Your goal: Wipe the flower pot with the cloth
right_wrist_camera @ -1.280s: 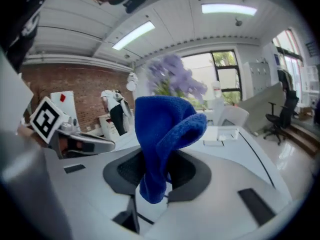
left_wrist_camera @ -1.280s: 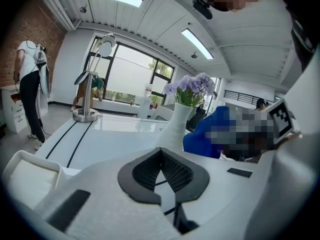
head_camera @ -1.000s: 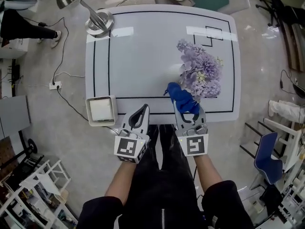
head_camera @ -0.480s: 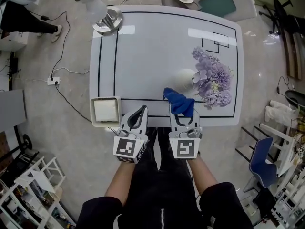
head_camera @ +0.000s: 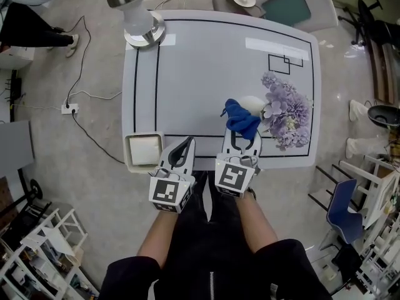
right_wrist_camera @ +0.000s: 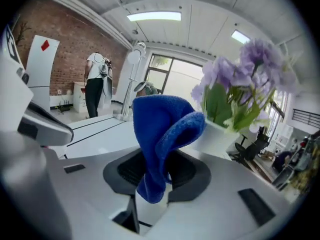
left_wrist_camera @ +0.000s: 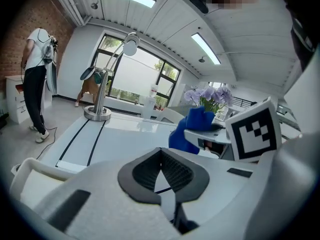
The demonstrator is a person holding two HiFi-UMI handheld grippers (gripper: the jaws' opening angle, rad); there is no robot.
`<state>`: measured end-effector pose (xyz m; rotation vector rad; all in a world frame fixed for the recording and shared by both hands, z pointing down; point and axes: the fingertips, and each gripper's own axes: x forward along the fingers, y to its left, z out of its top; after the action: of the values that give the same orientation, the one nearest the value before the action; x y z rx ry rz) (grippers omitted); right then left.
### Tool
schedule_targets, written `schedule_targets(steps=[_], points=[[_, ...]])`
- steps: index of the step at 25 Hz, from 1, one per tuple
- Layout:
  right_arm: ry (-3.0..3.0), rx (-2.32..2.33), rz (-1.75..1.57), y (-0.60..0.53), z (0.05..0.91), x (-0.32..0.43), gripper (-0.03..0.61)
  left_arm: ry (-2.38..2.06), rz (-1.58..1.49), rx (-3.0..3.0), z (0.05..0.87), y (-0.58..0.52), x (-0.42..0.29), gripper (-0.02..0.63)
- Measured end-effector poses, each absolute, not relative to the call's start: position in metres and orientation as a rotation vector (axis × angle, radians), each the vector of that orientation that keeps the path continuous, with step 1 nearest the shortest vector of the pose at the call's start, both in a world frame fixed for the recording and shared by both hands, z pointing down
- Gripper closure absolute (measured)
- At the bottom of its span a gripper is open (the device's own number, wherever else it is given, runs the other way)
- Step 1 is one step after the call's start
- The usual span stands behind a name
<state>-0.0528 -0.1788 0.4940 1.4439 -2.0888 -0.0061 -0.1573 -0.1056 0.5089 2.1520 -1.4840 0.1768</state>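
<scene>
Head view: I've got both grippers at the near edge of the white table [head_camera: 200,74], side by side.

Right gripper [head_camera: 244,136]: jaws clamped on the blue cloth [head_camera: 240,119]. In the right gripper view the cloth [right_wrist_camera: 160,134] is pinched low between the pads and stands up in a folded loop above the jaw tips.

White flower pot [head_camera: 251,103] sits just ahead of the right gripper's tips, slightly to their right. Its purple flowers [head_camera: 286,114] spread further right. In the right gripper view the pot [right_wrist_camera: 215,136] is right behind the cloth, with the flowers [right_wrist_camera: 250,69] above it. Cloth is right against the pot or a hair short of it; I can't settle contact from these angles.

Left gripper [head_camera: 185,144]: jaws closed tip to tip with nothing between them, only table surface seen through the small gap behind the tips [left_wrist_camera: 161,156]. It's well clear of the pot, which is off to its right, past the right gripper.

Square white tray [head_camera: 144,150] is just left of the left gripper, at the table edge. Desk lamp [head_camera: 134,5] stands far ahead of the left gripper, at the far left corner.
</scene>
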Motion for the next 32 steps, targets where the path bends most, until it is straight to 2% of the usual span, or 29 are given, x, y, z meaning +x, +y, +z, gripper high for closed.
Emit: schedule_targets(steps=[7, 21, 32], points=[[-2.126, 1.299, 0.209, -0.146, 0.524, -0.056, 0.477, -1.448, 0.168, 2.194, 0.498, -0.112, -0.153, 0.608], [-2.374, 1.2, 0.558, -0.076, 0.446, -0.008, 0.476, -1.464, 0.171, 2.26, 0.454, -0.084, -0.108, 0.607], [-2.577, 1.175, 0.633, -0.019, 0.38, 0.064, 0.477, -1.556, 0.133, 2.297, 0.393, -0.023, -0.032, 0.607]])
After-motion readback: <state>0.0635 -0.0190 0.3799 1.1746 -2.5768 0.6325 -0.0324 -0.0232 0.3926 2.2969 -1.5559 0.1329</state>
